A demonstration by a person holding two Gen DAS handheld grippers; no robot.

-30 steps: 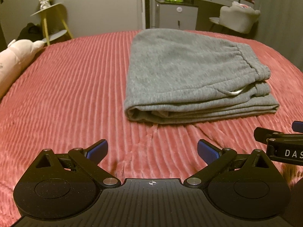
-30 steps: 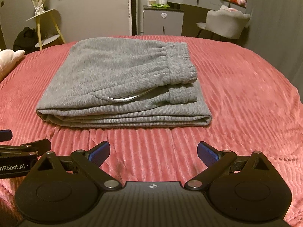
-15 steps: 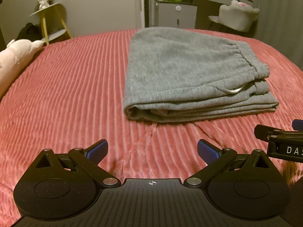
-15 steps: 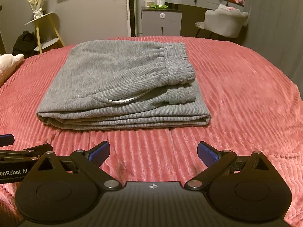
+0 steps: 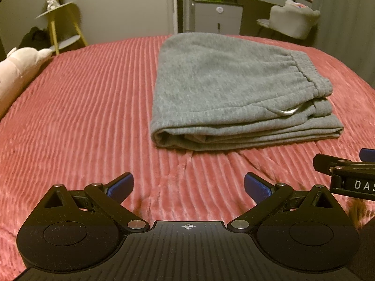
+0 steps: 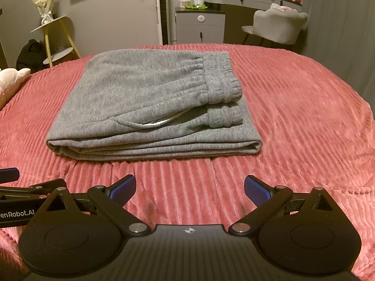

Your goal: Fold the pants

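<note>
Grey sweatpants [image 5: 229, 89] lie folded in a flat stack on the pink ribbed bedspread [image 5: 82, 117], waistband to the right. They also show in the right wrist view [image 6: 150, 103], straight ahead. My left gripper [image 5: 187, 185] is open and empty, a short way in front of the stack's near left corner. My right gripper [image 6: 189, 187] is open and empty, in front of the stack's near edge. Both are apart from the cloth. Each gripper's side shows at the edge of the other's view.
A pale plush toy [image 5: 16, 70] lies at the bed's left edge. Beyond the bed stand a yellow side table [image 5: 61, 23], a grey cabinet [image 6: 199, 27], a dresser and a light chair [image 6: 279, 25].
Both grippers have drawn back slightly from the folded pants and tilted up a little. The pants have not moved.
</note>
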